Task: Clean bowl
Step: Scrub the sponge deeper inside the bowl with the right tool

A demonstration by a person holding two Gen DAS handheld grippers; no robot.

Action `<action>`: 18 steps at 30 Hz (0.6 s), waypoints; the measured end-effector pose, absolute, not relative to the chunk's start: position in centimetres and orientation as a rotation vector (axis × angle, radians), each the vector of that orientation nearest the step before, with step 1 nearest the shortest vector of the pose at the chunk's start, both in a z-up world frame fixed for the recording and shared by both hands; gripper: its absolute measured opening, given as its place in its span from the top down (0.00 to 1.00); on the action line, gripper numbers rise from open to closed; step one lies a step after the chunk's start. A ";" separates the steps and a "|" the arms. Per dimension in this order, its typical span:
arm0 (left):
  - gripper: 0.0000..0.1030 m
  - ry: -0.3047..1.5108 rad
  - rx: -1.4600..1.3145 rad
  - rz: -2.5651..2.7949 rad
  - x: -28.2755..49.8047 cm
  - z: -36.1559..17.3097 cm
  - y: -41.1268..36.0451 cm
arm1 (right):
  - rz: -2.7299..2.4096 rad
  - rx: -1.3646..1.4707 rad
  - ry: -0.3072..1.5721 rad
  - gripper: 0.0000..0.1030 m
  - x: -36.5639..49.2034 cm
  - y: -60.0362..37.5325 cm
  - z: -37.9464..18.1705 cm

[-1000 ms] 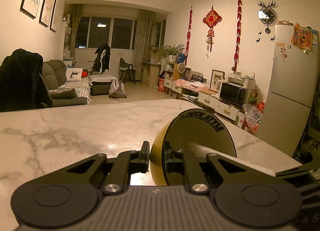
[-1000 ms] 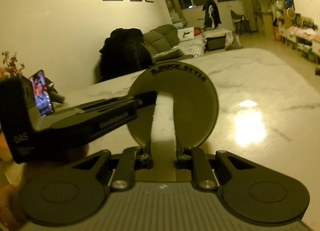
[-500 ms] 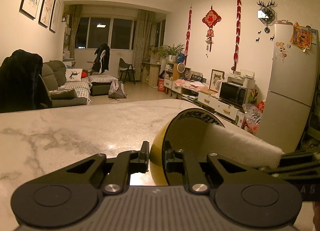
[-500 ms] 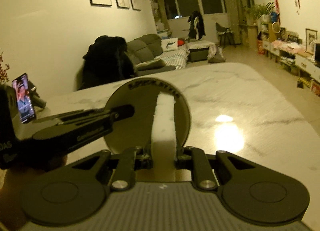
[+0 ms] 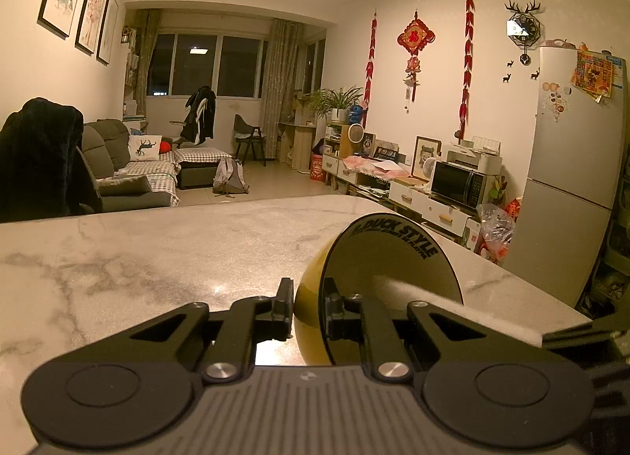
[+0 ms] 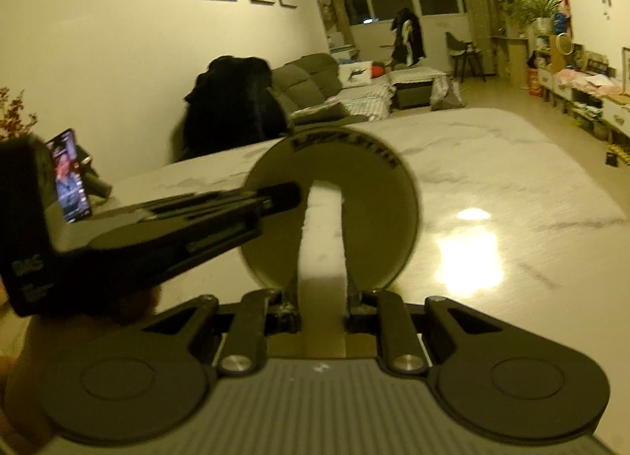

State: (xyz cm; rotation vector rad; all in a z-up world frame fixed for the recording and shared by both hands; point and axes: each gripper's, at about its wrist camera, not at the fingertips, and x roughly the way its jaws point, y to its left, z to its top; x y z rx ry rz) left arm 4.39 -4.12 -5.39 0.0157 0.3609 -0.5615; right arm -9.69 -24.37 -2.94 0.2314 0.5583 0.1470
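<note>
Right now I have the left fingers clamped on the rim of the bowl, tipped above the desk: hard, slick, breakable, while the right fingers pinch the soft sponge inside.

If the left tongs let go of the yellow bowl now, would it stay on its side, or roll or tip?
Probably it would not stay. The bowl is tilted on edge over the marble table, with the left tongs clamped on its rim. Its round outside would likely rock or roll. It looks rigid and glossy, perhaps slippery. The white sponge pressing inside could push it.
</note>
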 end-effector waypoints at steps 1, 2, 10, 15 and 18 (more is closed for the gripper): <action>0.86 0.361 0.016 -0.561 4.4 -5.4 -4.1 | 0.151 0.230 0.558 0.82 -9.7 -24.2 -2.9; 0.86 0.361 0.016 -0.561 4.4 -5.4 -4.1 | 0.155 0.225 0.557 0.82 -9.7 -24.0 -2.9; 0.86 0.360 0.020 -0.562 4.3 -5.1 -4.3 | 0.118 0.210 0.555 0.82 -9.5 -24.4 -3.0; 0.85 0.358 0.024 -0.563 4.4 -5.1 -4.2 | 0.069 0.214 0.540 0.82 -9.3 -25.4 -2.6; 0.85 0.358 0.024 -0.563 4.3 -5.1 -4.3 | 0.052 0.216 0.526 0.82 -9.3 -25.8 -2.4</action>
